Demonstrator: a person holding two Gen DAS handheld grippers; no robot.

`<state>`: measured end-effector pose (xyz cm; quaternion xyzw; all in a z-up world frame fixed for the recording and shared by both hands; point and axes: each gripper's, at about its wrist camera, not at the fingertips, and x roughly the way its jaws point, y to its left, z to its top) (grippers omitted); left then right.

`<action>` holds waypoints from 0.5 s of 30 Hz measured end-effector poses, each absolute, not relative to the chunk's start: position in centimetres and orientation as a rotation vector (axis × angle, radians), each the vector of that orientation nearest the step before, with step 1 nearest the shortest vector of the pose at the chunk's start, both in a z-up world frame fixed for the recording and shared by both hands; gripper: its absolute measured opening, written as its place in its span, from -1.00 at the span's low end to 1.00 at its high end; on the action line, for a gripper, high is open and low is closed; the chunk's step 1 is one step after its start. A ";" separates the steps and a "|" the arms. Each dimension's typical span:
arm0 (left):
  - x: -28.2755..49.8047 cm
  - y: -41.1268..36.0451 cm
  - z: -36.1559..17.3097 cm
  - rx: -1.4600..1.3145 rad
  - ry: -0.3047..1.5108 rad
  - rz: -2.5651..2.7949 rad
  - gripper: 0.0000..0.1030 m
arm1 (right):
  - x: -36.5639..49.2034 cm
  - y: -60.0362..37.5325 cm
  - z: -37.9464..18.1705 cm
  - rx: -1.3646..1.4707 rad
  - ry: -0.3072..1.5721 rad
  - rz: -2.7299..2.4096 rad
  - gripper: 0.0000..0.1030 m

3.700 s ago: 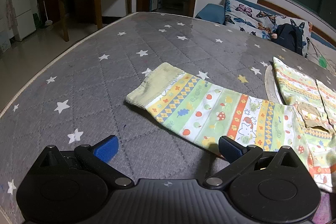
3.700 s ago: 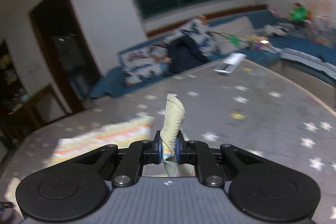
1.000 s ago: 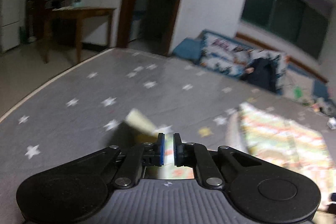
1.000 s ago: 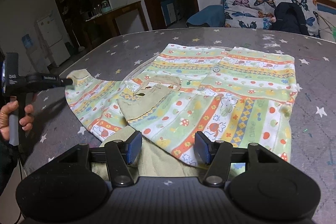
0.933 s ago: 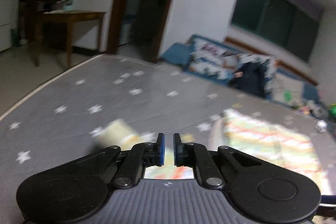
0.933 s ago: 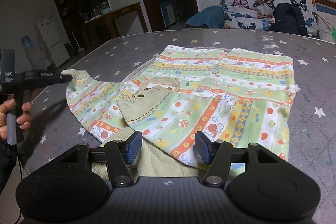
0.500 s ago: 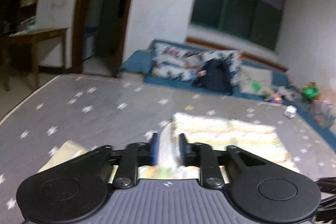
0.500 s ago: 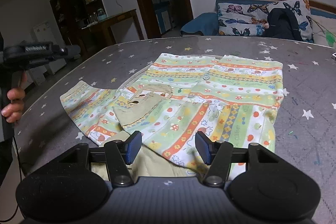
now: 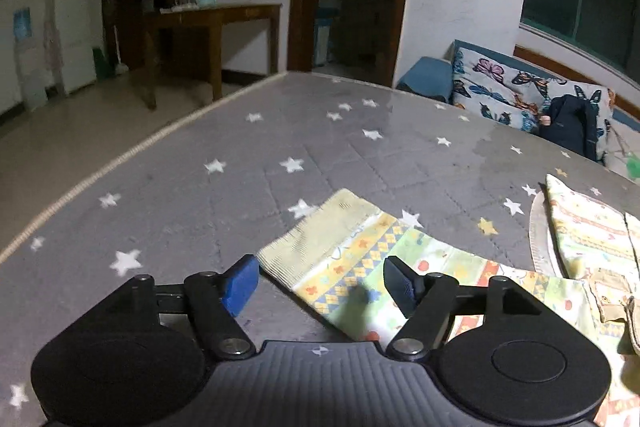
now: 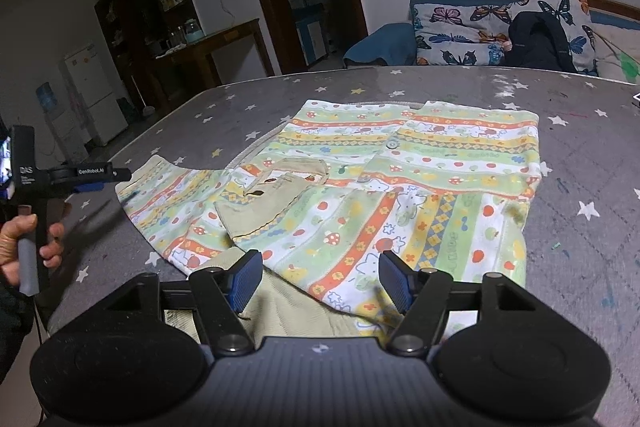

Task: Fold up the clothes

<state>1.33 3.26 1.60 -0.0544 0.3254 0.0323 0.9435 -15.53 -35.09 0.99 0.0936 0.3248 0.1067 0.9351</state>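
On the left gripper (image 10: 94, 179), "GenRobot.AI" reads.

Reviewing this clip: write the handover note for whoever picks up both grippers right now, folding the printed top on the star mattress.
Left gripper: jaws have just been opening, nothing between them; it hovers over the cuff of the left sleeve.
Right gripper: open, jaws have just been widening, empty, above the near edge of the printed top.
Top lies on the grey star mattress, front up with buttons showing. The right sleeve is already folded across the body.
Left: the left sleeve lies out flat to the side; fold it in, then fold the body.
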 end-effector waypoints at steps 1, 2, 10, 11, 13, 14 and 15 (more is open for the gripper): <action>1.4 3.3 1.4 -0.114 0.674 0.051 0.37 | -15.5 -35.1 1.0 0.192 0.664 0.217 0.29; 1.6 3.3 1.1 -0.116 0.683 0.040 0.33 | -15.6 -35.1 1.0 0.191 0.663 0.216 0.29; 2.2 3.3 0.9 -0.177 0.693 -0.004 -0.75 | -15.5 -35.3 0.9 0.195 0.663 0.204 0.32; 2.3 3.5 1.0 -0.189 0.691 -0.006 -0.77 | -15.5 -35.3 0.9 0.195 0.663 0.203 0.32; 2.0 3.7 1.3 -0.206 0.683 -0.012 -0.80 | -15.6 -35.4 0.8 0.199 0.664 0.202 0.33; 1.8 3.7 1.5 -0.214 0.678 -0.021 -0.82 | -15.6 -35.4 0.8 0.201 0.665 0.202 0.33; 1.6 3.7 1.8 -0.224 0.673 -0.032 -0.82 | -15.6 -35.4 0.8 0.202 0.664 0.201 0.33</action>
